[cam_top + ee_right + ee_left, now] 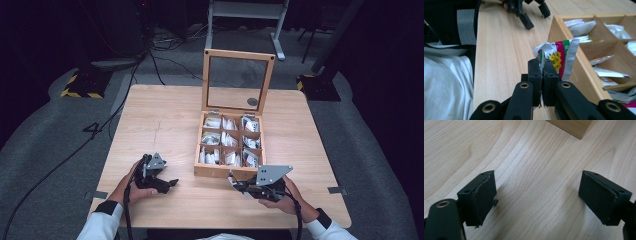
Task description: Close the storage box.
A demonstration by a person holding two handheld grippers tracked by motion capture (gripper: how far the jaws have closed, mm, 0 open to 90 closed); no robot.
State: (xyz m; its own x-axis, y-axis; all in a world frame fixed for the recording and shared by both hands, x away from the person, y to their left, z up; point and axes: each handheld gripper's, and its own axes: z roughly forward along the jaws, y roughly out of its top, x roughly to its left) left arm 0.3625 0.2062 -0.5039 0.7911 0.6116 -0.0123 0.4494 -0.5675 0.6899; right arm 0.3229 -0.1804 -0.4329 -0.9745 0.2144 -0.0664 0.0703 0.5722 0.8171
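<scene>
My right gripper point(542, 65) jaws pinch a thin packet point(556, 56) beside the wooden box point(576, 65). My left gripper point(537, 195) jaws are apart. The slippery packet could slide out and drop.

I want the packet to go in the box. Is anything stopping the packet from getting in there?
The right gripper is shut on the packet, just outside the wooden box. The front wall stands between them, so the packet must go over it. The lid stands open, and other packets already lie in the compartments.
</scene>
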